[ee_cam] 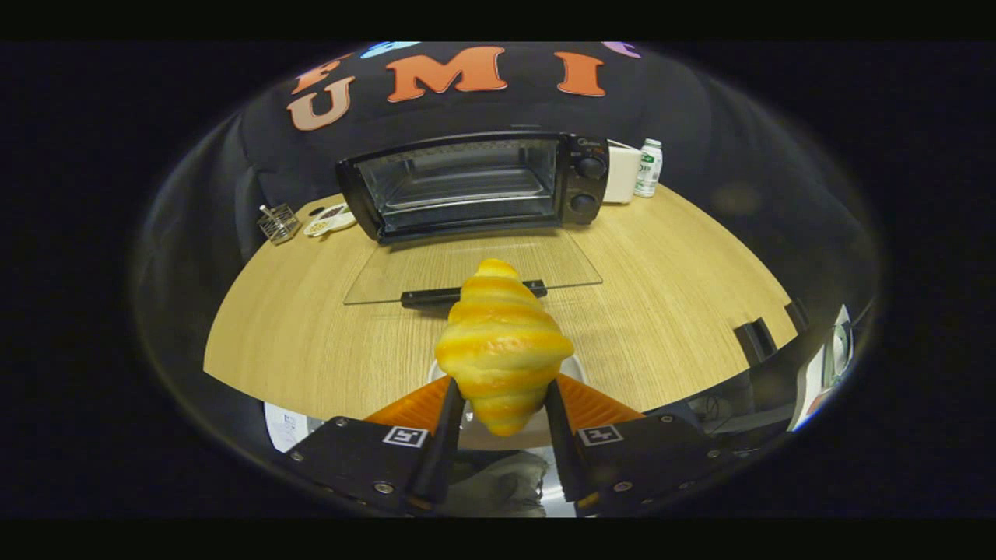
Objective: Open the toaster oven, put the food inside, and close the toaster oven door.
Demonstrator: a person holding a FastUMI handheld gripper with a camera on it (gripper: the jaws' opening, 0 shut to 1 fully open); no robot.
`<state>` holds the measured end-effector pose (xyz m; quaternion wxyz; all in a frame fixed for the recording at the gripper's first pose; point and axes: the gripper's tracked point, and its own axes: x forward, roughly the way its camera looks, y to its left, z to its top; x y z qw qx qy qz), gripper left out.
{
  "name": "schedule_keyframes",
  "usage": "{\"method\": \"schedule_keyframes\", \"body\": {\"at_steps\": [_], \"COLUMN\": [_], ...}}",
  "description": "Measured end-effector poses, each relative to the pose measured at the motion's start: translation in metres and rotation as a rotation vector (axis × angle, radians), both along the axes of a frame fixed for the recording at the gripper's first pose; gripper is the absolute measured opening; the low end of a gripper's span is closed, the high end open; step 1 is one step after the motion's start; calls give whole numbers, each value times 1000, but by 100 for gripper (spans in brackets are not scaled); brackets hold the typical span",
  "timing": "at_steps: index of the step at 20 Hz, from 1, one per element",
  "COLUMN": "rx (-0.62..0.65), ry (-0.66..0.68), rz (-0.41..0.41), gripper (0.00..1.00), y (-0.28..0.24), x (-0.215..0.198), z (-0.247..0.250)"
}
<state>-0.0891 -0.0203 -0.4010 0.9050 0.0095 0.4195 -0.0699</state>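
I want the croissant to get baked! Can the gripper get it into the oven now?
Probably yes. The gripper is shut on the croissant, the toaster oven ahead has its glass door folded down flat on the table, and nothing stands between.

One croissant point(503, 346), one toaster oven point(475, 187), one bottle point(648, 167)

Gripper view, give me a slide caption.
Gripper holds croissant between its jaws before the open toaster oven.

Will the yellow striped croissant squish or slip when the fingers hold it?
The yellow striped croissant looks puffy and probably light, since the gripper holds it by its narrow end alone. Its glossy crust might be slippery. Pinched at the tapered tip, it could tilt or slide out if jolted.
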Motion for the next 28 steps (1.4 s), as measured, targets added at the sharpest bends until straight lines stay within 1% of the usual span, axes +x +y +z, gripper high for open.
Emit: {"method": "schedule_keyframes", "body": {"at_steps": [4,10,15,20,22,28], "rx": [-10,-19,-28,-17,23,227], "ry": [-32,-65,-60,-39,-39,-71], "rz": [26,52,68,58,55,21], "gripper": [55,55,55,55,55,55], "y": [4,11,18,18,21,33], "x": [24,77,127,166,179,215], "z": [25,46,44,33,31,33]}}
